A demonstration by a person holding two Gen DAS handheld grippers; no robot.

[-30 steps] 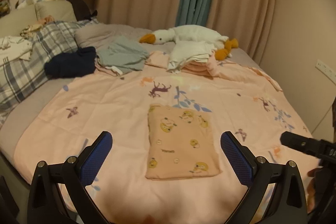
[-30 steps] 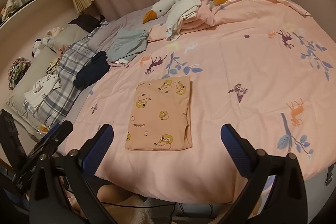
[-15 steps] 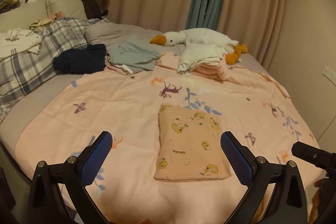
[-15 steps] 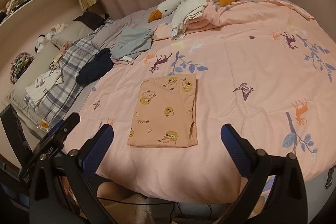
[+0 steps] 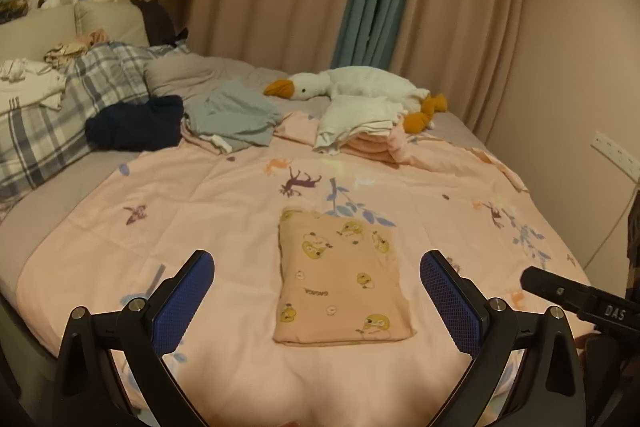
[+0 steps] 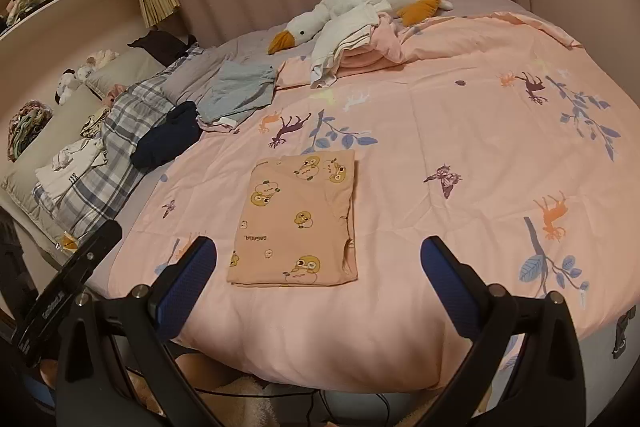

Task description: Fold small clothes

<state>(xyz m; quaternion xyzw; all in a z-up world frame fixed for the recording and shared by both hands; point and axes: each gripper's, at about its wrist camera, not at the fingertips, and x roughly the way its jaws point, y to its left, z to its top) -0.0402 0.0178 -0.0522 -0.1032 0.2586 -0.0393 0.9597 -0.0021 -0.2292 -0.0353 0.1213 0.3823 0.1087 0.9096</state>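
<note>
Two claws hang above the near edge of the bed, both spread wide and holding nothing: the left claw (image 5: 316,301) and the right claw (image 6: 318,285). The task's garment (image 5: 342,277), a small peach piece printed with yellow cartoon figures, lies flat as a tidy rectangle on the pink quilt (image 5: 200,195), at about 12 o'clock from the left claw and 11 o'clock from the right one. It looks light, soft and limp, so it would likely sag and come unfolded if lifted by a single corner. A safer hold, I judge, is one claw pinching all the layers at each near corner, at the thick folded edge. More clothes wait far off at 11 o'clock: a dark garment (image 5: 136,123) and a grey-blue one (image 5: 232,115).
</note>
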